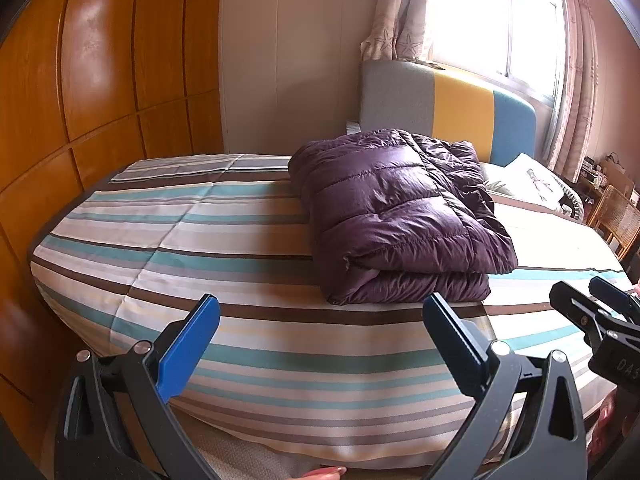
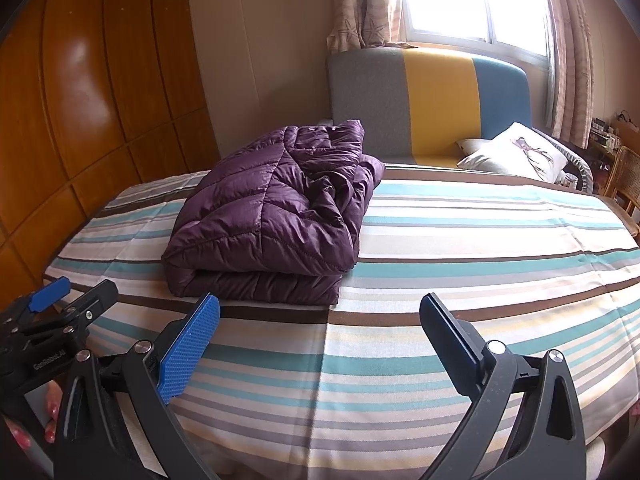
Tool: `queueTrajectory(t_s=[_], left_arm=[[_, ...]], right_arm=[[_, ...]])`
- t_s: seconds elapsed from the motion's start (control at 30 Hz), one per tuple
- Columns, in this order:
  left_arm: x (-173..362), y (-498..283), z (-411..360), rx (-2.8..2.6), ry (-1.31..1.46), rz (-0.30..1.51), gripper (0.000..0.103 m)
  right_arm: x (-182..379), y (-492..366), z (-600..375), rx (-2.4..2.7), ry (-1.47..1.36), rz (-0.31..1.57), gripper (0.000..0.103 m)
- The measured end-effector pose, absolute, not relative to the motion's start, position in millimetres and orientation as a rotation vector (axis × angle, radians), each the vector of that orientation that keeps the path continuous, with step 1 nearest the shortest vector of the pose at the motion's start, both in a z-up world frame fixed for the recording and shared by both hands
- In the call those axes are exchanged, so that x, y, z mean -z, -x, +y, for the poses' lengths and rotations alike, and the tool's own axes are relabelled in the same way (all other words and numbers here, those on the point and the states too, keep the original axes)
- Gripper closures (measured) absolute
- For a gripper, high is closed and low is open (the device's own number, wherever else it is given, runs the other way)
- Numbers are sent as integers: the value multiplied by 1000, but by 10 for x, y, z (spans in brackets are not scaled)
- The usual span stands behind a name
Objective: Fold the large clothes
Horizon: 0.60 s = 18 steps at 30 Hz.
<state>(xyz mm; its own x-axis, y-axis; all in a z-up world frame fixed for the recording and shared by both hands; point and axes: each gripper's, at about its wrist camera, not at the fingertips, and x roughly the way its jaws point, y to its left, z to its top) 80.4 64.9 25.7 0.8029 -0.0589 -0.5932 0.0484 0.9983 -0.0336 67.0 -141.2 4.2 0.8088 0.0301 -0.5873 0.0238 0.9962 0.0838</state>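
Purple puffer jacket (image 1: 400,216) lies folded in a thick stack on the striped bed (image 1: 200,240), mid-frame in both views. Nearest, at bottom centre, the left hand-held gripper (image 1: 320,344) and the right hand-held gripper (image 2: 320,344) each hang with fingers spread wide, holding nothing, just short of the jacket. Farther back, a pillow (image 2: 516,152) rests against the grey, yellow and blue headboard (image 2: 436,100), upper right.

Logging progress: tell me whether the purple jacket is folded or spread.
Folded. The purple jacket lies as a compact stacked bundle on the striped bed, layers showing at its near edge.
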Motion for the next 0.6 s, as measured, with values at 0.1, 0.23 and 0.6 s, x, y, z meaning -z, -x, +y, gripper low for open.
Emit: queueTrajectory(t_s=[0.1,0.23,0.6], left_arm=[[-252,-802,646,55,16,638,2],[-250,-797,646,54,19,640,2],[-242,-798,651,53,22,646,2]], right_arm=[[-34,-678,-1411,-4,-89,633,3],[-27,-681,-1409,-3,-90,635,3],[-15,-690,-1402,-6,-89,640,3]])
